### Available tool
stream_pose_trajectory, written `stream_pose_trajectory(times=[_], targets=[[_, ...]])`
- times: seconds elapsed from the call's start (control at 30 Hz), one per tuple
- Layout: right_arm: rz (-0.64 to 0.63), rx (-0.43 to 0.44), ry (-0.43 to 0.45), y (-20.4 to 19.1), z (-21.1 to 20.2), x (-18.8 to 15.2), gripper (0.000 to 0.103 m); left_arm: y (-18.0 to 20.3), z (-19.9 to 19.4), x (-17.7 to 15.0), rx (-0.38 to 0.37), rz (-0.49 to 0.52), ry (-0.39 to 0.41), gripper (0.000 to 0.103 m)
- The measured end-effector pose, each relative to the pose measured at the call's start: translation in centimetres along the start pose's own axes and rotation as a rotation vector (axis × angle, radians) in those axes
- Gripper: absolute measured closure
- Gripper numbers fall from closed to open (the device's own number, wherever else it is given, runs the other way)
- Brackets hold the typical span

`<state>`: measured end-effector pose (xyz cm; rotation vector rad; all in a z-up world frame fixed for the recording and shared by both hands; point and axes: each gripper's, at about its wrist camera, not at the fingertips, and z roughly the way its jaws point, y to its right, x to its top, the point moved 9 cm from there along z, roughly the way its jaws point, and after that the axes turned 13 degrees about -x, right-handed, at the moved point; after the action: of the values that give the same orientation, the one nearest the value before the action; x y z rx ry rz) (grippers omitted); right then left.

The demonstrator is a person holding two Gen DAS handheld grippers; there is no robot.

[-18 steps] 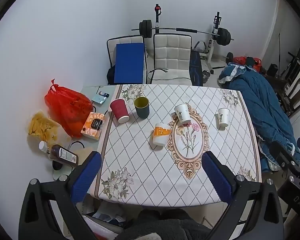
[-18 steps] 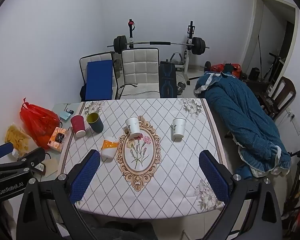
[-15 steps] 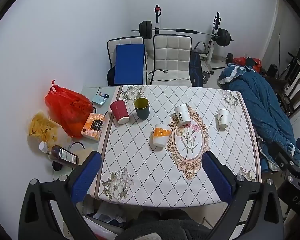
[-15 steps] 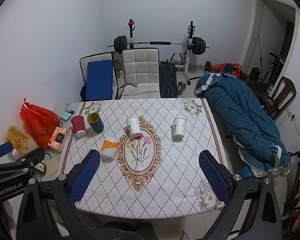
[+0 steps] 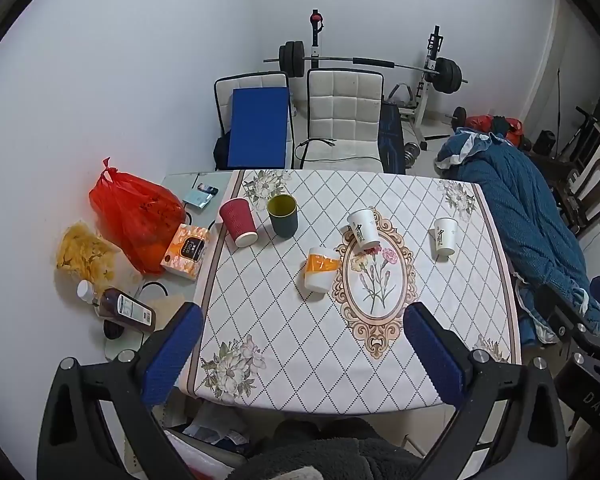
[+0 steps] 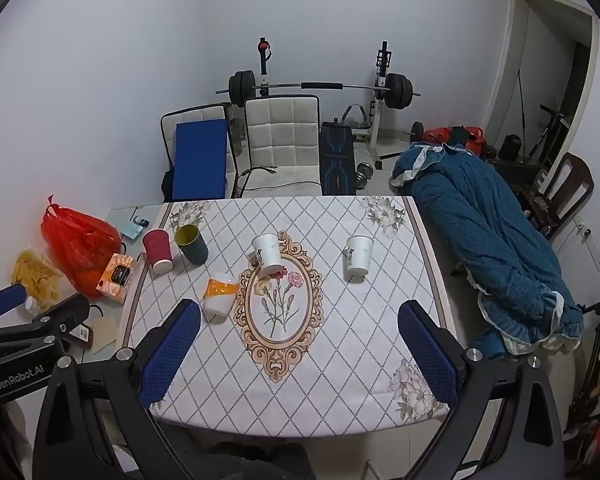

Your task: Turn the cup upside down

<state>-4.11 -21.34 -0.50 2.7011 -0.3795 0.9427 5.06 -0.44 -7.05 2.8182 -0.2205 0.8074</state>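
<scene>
Several cups stand on the patterned tablecloth [image 5: 284, 320]. A red cup [image 5: 239, 222] and a white-and-orange cup [image 5: 319, 269] stand upside down. A dark green cup [image 5: 283, 215] stands upright with its mouth up. Two white paper cups, one [image 5: 363, 229] at the oval motif and one [image 5: 445, 236] further right, appear upside down. The same cups show in the right wrist view: red [image 6: 158, 250], green [image 6: 192, 244], orange [image 6: 219, 295], white [image 6: 266, 254] and white [image 6: 358, 257]. My left gripper [image 5: 300, 354] and right gripper [image 6: 298, 350] are open, empty, high above the table's near edge.
A red plastic bag [image 5: 134, 216], tissue box [image 5: 186, 247], bottle [image 5: 118, 306] and snack bag [image 5: 82, 254] lie left of the cloth. Two chairs [image 5: 342, 120] stand behind the table, a barbell rack beyond. A blue blanket [image 5: 528, 208] drapes on the right.
</scene>
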Motion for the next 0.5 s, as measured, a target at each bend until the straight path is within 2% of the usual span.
stream_pose_trajectory(times=[0.5], targets=[[0.001, 0.005, -0.001, -0.19, 0.0, -0.06, 0.002, 0.21, -0.3, -0.06, -0.001, 0.002, 0.003, 0.0]])
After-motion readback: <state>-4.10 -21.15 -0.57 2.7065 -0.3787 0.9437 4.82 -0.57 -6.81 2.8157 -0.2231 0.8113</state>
